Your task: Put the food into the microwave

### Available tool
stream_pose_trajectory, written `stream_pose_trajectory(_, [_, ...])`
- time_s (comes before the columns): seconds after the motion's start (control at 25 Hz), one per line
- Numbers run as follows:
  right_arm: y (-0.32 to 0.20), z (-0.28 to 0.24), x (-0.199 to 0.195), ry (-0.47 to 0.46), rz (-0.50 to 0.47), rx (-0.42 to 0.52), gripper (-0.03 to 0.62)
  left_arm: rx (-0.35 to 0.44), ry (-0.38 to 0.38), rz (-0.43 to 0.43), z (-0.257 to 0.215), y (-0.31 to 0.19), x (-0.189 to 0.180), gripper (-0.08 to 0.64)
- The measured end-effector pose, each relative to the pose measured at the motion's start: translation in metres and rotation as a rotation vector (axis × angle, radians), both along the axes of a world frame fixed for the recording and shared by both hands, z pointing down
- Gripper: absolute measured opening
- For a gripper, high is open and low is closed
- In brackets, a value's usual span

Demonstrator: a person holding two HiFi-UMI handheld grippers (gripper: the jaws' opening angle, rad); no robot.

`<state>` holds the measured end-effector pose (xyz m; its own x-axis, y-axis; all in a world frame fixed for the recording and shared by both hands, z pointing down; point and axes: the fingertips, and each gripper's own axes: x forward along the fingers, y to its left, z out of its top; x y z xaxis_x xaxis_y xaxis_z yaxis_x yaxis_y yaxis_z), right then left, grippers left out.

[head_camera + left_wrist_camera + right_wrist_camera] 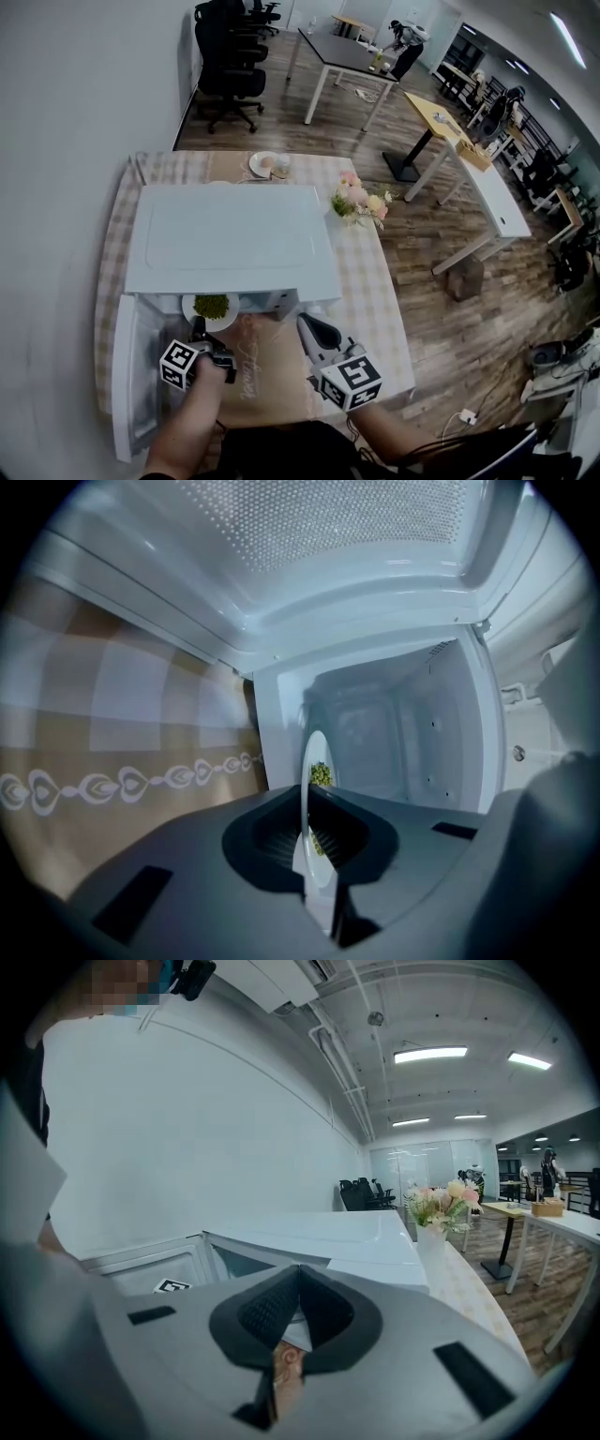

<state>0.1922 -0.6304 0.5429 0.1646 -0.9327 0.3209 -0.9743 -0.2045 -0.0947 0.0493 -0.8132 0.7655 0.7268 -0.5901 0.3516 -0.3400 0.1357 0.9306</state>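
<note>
A white microwave (230,239) stands on the checkered table with its door (131,375) swung open to the left. My left gripper (202,330) is shut on the near rim of a white plate (225,321) that carries green food (212,306), right at the oven's mouth. In the left gripper view the plate (314,752) shows edge-on between the jaws of the left gripper (309,827), with the food (321,774) on it and the empty cavity (394,733) behind. My right gripper (307,323) hangs shut and empty by the microwave's front right corner; its own view shows the right gripper (298,1274) pointing over the microwave top (319,1232).
A vase of flowers (359,202) stands at the microwave's right rear corner. A small plate (264,164) with a cup sits behind the oven. The table's front edge is close to my body. Desks and office chairs fill the room beyond.
</note>
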Motion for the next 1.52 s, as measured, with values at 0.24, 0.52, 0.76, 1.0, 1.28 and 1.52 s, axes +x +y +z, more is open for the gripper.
stream_pose_trajectory(0.24, [0.001,0.001,-0.001,-0.011,-0.002,-0.003,0.008,0.003,0.018,-0.012,-0.001,-0.012,0.008,0.025])
stream_pose_trajectory(0.52, [0.008,-0.001,0.003,0.001,-0.008,-0.009,0.009,0.019,0.033,0.019,-0.003,-0.012,0.019,0.028])
stream_pose_trajectory(0.76, [0.011,-0.002,0.003,-0.002,-0.033,-0.020,0.008,0.088,0.066,0.054,-0.016,-0.006,0.019,0.113])
stream_pose_trajectory(1.0, [0.011,-0.004,0.001,-0.005,-0.069,0.008,0.008,0.143,0.005,0.080,-0.019,0.007,0.008,0.150])
stream_pose_trajectory(1.28, [0.013,-0.009,-0.002,-0.009,-0.101,-0.010,0.008,0.175,-0.147,0.136,-0.008,0.030,-0.005,0.131])
stream_pose_trajectory(1.52, [0.021,-0.009,0.003,-0.010,-0.097,0.007,0.008,0.230,-0.213,0.178,-0.010,0.032,0.000,0.044])
